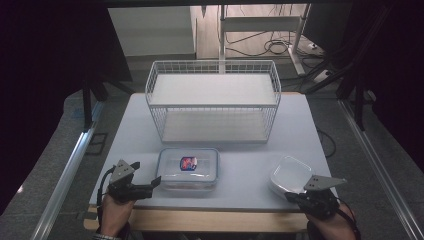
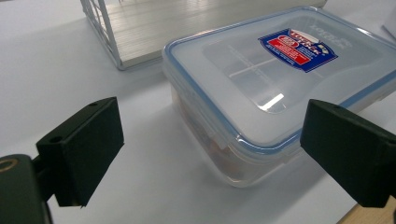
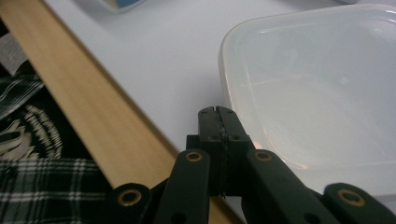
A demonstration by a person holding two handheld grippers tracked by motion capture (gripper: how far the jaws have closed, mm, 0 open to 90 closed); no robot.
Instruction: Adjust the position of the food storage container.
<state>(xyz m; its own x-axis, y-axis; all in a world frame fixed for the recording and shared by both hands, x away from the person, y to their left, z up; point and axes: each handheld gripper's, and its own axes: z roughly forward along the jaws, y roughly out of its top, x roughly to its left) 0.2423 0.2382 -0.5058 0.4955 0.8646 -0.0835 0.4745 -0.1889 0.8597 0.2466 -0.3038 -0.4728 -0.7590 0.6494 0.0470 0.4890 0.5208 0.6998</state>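
High view showed the table [image 1: 300,120] with a white wire rack [image 1: 214,100] at its far side, both shelves bare. Nearer the person sat a lidded box [image 1: 188,169] with a blue seal and a red-and-blue label, and to its right, well apart, an open tray [image 1: 289,175] of clear plastic, empty as far as could be told.

The left gripper [image 1: 150,187] lay just beside the box's left end, jaws spread wide. In the left gripper view the box [image 2: 275,79] sat between the two spread pads [image 2: 84,149] but farther off, its near corner not yet touched; something reddish showed through the wall, too dim to name. The rack's corner [image 2: 107,32] stood behind it.

The right gripper [image 1: 295,196] rested at the tray's near rim. In the right gripper view its jaws were pressed together with nothing between them, tips [image 3: 217,122] just beside the tray [image 3: 317,84], over the white top close to the table's wooden edge [image 3: 93,112].

By my judgement the work had barely begun: nothing was gripped, nothing lifted, the lid was on the box, and the rack held nothing. Closing on the box, dealing with the tray and any shelving all remained.
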